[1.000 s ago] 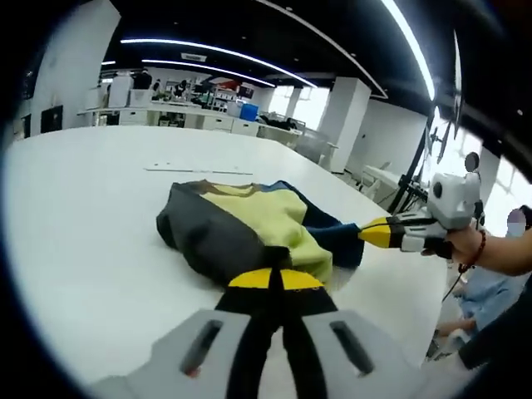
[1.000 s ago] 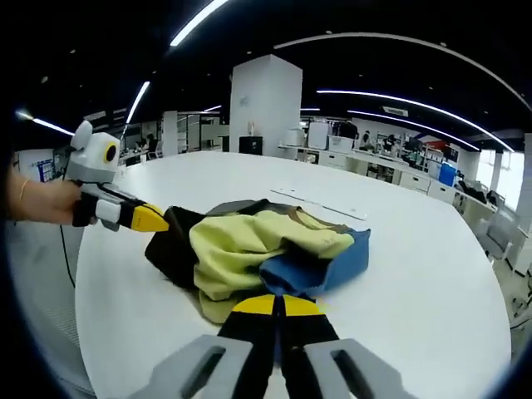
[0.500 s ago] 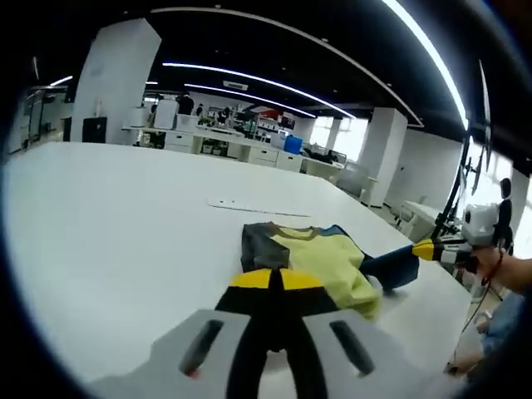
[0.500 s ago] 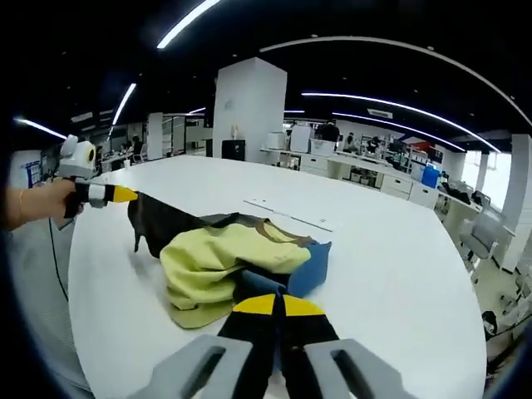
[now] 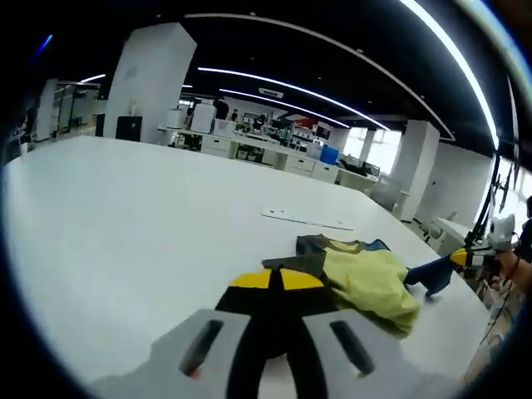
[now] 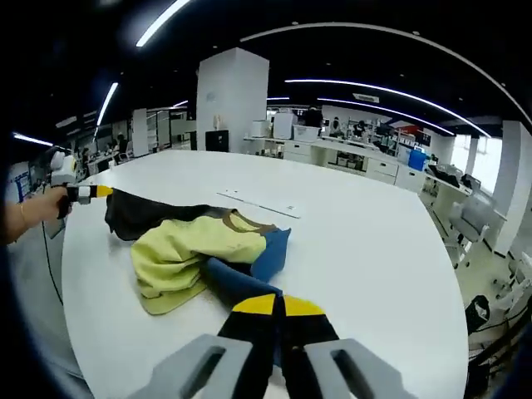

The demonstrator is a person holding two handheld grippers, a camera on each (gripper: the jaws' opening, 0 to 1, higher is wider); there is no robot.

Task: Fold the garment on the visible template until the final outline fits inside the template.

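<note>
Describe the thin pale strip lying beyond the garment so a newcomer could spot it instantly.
On the big white round table, look just past the crumpled yellow, blue and dark grey garment, on the side away from both grippers. There lies a thin flat white strip, long, straight and bare, the lone rigid-looking item beside the soft cloth.
</note>
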